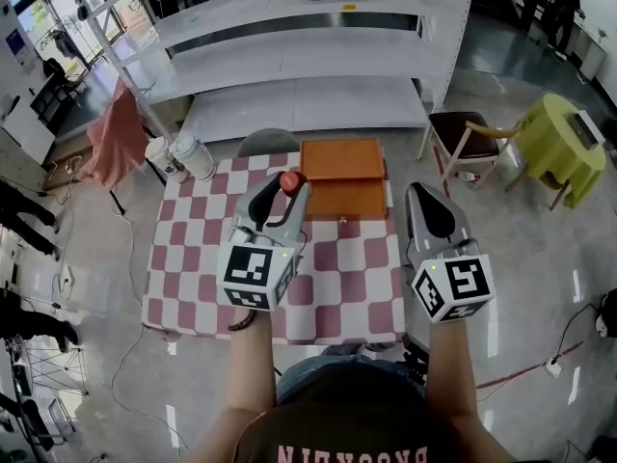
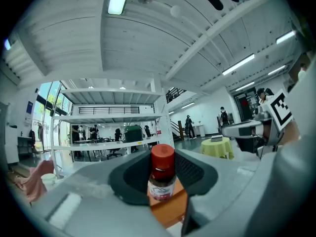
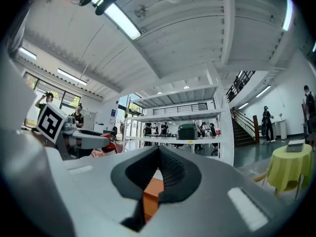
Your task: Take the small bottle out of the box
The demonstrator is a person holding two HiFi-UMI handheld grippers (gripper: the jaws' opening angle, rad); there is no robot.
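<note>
Red cap, white label: one small bottle (image 2: 161, 173) stands upright between the jaws of the left gripper (image 1: 285, 193), which is clenched on it from both sides. The label carries a small dark drawing and some print, but the letters are too small for reading. In the head view the bottle sits at the left front corner of the orange wooden box (image 1: 342, 162), outside of it. In the left gripper view a part of the orange wood shows behind and below the bottle.

The right gripper (image 1: 425, 197) is closed and grasps nothing – its dark ribbed pads meet, and only orange wood shows in the gap below them.

There is one box, at the far edge of the table with the red-and-white checked cloth (image 1: 193, 258). Each gripper has one cube with black square markers, so two cubes. Two white tubs (image 1: 179, 157) stand on the floor by the table's far left corner. Pink letters on the person's dark shirt are cut off by the picture's edge.
</note>
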